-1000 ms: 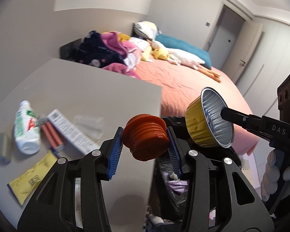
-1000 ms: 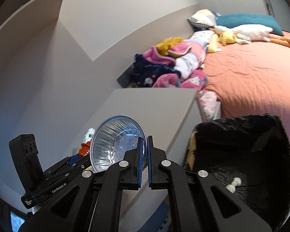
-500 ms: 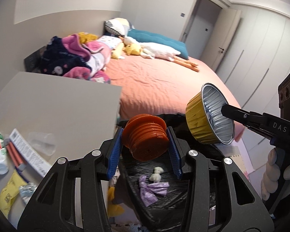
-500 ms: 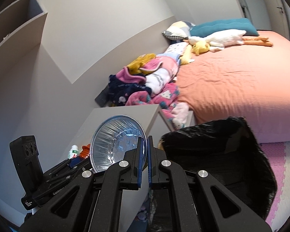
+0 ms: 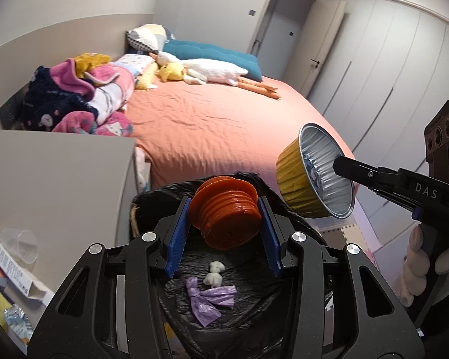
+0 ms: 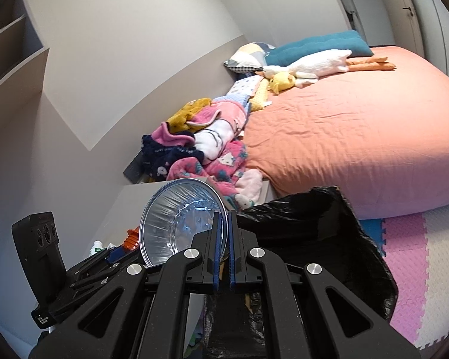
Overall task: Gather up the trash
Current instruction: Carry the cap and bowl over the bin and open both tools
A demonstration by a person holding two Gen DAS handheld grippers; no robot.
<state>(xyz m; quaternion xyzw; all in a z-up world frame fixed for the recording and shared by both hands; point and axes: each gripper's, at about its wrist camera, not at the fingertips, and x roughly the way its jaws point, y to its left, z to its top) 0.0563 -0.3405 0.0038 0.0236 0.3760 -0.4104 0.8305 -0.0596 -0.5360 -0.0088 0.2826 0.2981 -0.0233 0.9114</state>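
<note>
While tissue lies in the bin bag (image 5: pixel 254 323), both tongs grip trash.

Both claws have swung over the bin bag (image 5: pixel 248 272)

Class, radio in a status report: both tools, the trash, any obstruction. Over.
Left tool shut on orange ribbed cap, above black bin bag. Right tool shut on foil cup rim, beside bag. Nothing blocking the bag mouth.
</note>
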